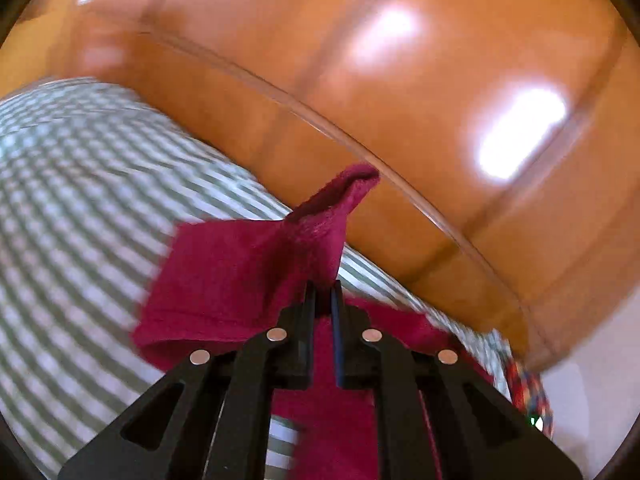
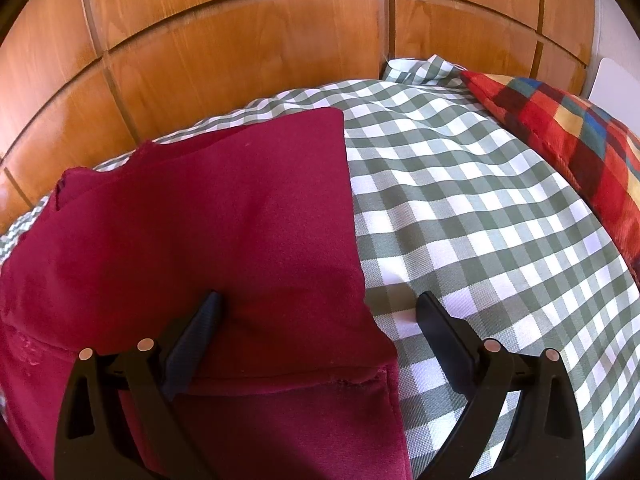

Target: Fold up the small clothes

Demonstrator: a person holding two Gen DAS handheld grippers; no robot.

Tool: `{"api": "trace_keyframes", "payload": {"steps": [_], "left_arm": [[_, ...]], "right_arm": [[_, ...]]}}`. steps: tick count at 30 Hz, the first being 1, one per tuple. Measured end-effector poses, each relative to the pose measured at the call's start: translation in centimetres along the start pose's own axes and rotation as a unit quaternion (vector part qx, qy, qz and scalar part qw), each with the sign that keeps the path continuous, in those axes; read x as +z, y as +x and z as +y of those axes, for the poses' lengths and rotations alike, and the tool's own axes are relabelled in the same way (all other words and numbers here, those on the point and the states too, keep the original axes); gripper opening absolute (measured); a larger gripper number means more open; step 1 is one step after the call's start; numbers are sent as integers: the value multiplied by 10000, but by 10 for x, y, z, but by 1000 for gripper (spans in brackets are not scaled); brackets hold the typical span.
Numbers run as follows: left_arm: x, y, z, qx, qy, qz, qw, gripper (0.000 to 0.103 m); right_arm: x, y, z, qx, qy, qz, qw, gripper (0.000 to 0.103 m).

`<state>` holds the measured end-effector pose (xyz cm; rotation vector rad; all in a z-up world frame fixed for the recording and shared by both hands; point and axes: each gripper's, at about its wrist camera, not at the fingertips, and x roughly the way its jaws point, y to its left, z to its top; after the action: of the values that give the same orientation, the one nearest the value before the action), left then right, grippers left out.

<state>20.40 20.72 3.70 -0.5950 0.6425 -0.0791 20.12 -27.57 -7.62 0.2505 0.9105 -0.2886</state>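
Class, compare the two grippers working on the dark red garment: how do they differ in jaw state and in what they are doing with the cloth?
The left gripper is shut, pinching a raised fold of the dark red garment; the right gripper is wide open and grips nothing. The left lifts cloth; the right straddles the garment's edge. Both are black and two-fingered.

Crimson garment (image 2: 208, 216) partly folded on the checked bedcover (image 2: 460, 200), one corner lifted.

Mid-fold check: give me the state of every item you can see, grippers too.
left gripper: shut on the maroon garment, pinching a raised bit of fabric
right gripper: open, holding nothing, over the garment's edge
maroon garment: partly folded on the bedcover
checked bedcover: spread, slightly wrinkled
patchwork cushion: lying at the bed's edge
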Motion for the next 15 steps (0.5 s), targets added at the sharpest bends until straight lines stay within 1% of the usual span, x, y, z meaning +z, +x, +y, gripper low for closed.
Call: {"api": "trace_keyframes", "payload": {"steps": [3, 5, 6, 7, 8, 9, 10, 11, 13, 14, 15], "left_arm": [[-33, 33, -46, -269, 379, 465, 9978, 6], [-53, 55, -66, -334, 558, 749, 9951, 7], [-67, 70, -79, -327, 715, 956, 9923, 7], [-75, 79, -84, -294, 801, 1048, 9908, 11], [-85, 89, -91, -253, 925, 1167, 9885, 19], [-91, 97, -95, -243, 1002, 1266, 9866, 22], [-97, 99, -97, -225, 1049, 1323, 9854, 27], [-103, 98, -100, -185, 1097, 1324, 9849, 37], [-111, 85, -102, -108, 1275, 1147, 9851, 47], [-112, 82, -103, -54, 1317, 1066, 9855, 48], [-118, 68, -97, -18, 1331, 947, 9866, 48]], "right_arm": [[-1, -1, -2, 57, 62, -15, 10000, 96], [-2, -1, -4, 98, 99, -22, 9999, 96], [-2, -1, -5, 110, 112, -26, 9999, 96], [-2, -1, -6, 127, 128, -31, 9998, 96], [-2, -1, -6, 138, 136, -32, 9998, 96], [-2, -1, -6, 153, 150, -36, 9998, 96], [-2, -1, -6, 167, 163, -39, 9997, 96], [-2, -1, -7, 189, 183, -45, 9996, 96], [-2, 0, -8, 210, 206, -53, 9996, 96], [-2, -1, -9, 226, 228, -71, 9995, 96], [-3, -3, -10, 233, 265, -102, 9993, 96]]}}
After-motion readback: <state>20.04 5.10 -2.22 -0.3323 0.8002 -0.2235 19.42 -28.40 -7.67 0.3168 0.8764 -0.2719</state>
